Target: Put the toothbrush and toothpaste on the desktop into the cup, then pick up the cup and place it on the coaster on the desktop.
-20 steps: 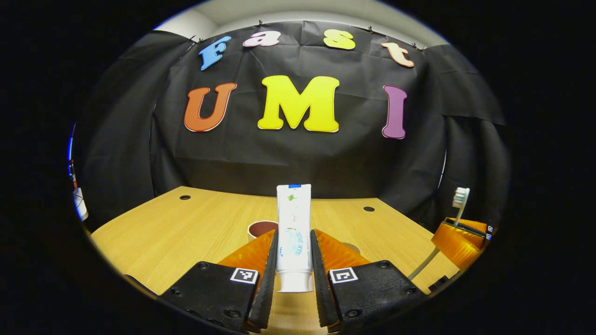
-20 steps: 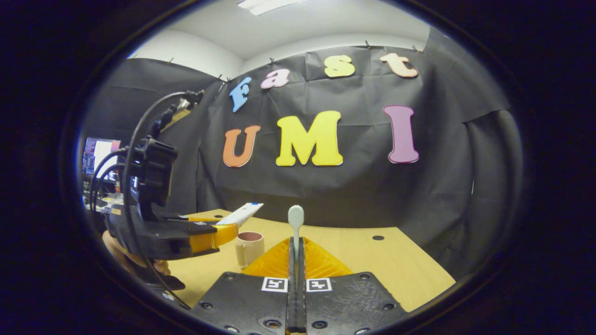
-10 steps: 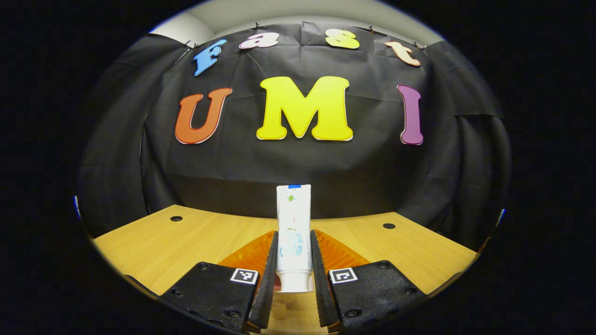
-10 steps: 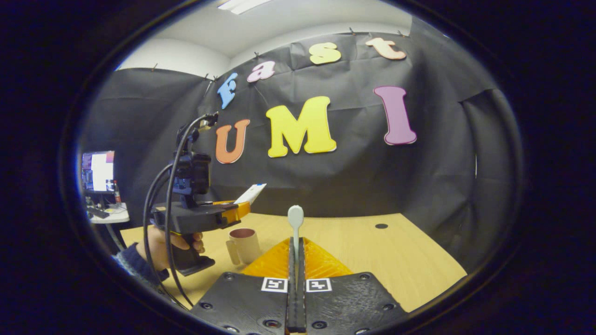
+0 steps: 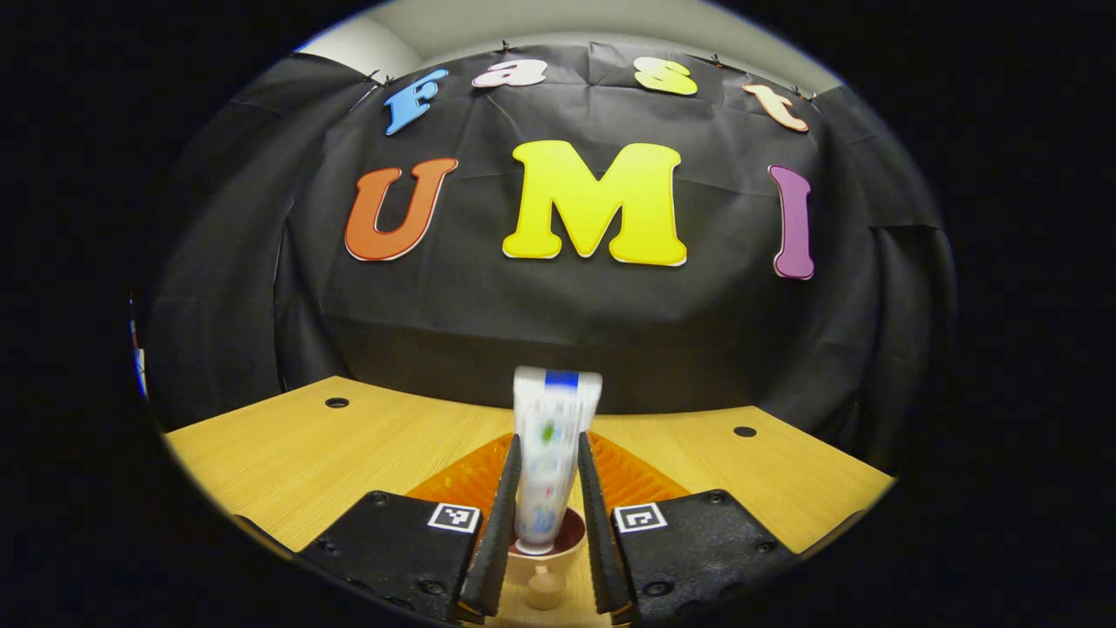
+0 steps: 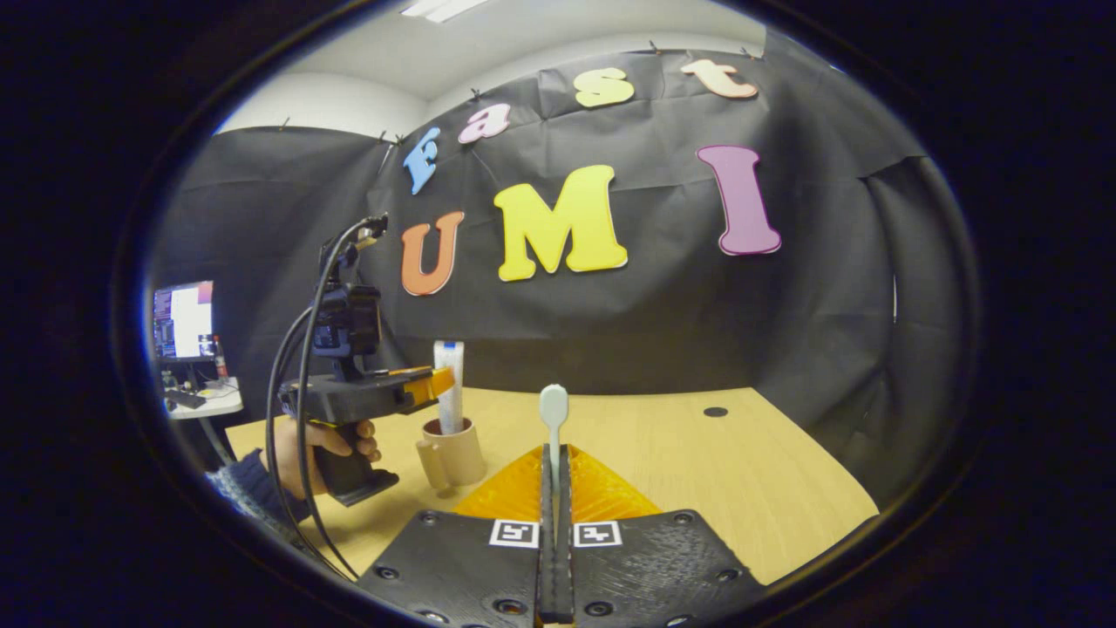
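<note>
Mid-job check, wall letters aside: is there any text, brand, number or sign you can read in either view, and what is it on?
Nothing can be read.
Toothpaste tube: coloured print, motion-blurred in the left gripper view and too small in the right gripper view.
Square markers beside the fingers: black-and-white code patterns, no words.
Monitor far off: too small to read.
Cup and toothbrush: no text visible.

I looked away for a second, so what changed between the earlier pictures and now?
The toothpaste went from slanted in the air to upright, its lower end now inside the cup. In the left gripper view it looks blurred and has slid down between the left gripper fingers, seemingly just let go. The right gripper stays shut on the toothbrush, and the cup stays on the desktop.
</note>
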`<state>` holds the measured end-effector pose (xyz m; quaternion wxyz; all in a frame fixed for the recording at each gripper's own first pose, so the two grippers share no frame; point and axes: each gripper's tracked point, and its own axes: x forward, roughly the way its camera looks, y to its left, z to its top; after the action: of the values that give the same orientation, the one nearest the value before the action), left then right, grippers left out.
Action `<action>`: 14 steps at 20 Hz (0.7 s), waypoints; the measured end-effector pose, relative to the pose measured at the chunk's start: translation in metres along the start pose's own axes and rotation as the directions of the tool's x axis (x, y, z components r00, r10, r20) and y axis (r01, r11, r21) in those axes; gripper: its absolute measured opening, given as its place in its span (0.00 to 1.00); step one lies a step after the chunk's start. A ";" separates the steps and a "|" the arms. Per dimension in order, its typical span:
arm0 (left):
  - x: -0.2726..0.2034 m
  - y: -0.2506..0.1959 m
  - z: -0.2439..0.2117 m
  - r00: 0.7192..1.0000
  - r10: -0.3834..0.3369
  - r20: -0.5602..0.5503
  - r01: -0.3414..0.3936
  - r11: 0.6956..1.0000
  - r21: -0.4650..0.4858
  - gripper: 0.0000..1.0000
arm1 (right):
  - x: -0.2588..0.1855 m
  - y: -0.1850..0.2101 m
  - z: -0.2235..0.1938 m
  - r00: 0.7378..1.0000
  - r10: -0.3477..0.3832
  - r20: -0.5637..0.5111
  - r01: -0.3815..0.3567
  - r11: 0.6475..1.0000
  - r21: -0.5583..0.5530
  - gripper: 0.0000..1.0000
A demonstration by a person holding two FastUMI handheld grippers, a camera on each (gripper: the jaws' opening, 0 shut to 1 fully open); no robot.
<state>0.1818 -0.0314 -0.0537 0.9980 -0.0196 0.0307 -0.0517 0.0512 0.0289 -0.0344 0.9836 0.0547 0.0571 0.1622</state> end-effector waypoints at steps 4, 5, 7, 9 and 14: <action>0.001 -0.005 -0.008 1.000 -0.012 -0.029 0.011 1.000 -0.003 0.39 | 0.000 -0.001 0.001 1.000 -0.003 0.002 0.003 1.000 -0.007 0.00; -0.001 -0.004 -0.008 0.999 -0.010 -0.032 0.009 1.000 -0.010 0.37 | 0.000 -0.001 0.000 1.000 -0.003 0.002 0.003 1.000 -0.009 0.00; 0.001 0.000 -0.011 0.999 -0.002 -0.041 0.002 1.000 -0.008 0.38 | 0.001 0.001 -0.002 1.000 -0.003 -0.002 0.003 1.000 -0.013 0.00; -0.005 0.006 -0.010 0.999 0.010 -0.037 -0.011 1.000 -0.013 0.38 | 0.002 0.002 -0.004 1.000 -0.002 -0.007 0.002 1.000 -0.018 0.00; -0.021 0.022 -0.015 0.999 0.018 -0.050 -0.020 0.999 -0.042 0.43 | 0.011 0.006 -0.004 1.000 -0.017 -0.023 0.017 0.999 -0.033 0.00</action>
<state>0.1624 -0.0079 -0.0688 0.9967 -0.0391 0.0565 -0.0421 0.0593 0.0390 -0.0385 0.9850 0.0360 0.0663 0.1554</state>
